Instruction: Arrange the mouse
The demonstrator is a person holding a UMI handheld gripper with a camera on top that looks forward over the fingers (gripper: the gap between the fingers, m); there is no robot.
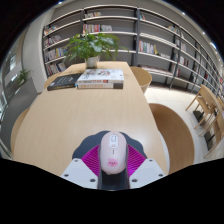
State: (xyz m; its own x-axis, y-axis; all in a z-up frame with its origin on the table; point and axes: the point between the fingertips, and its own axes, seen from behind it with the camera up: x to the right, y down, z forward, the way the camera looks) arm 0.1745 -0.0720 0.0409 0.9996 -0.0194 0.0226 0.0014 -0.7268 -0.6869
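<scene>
mouse [113,151]: between the jaws, long axis pointing ahead along them
jaws: closed on mouse sides
counter [70,115]: beneath mouse

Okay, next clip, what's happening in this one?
A hand-held gripper has a white mouse between its two fingers, the pink pads close against its sides, so it appears to be gripped. It sits at the near end of a long wooden table. At the far end lie a stack of books and a potted plant, with bookshelves behind. Wooden chairs stand off to the side. The mouse has not yet been set anywhere further along the table.
</scene>
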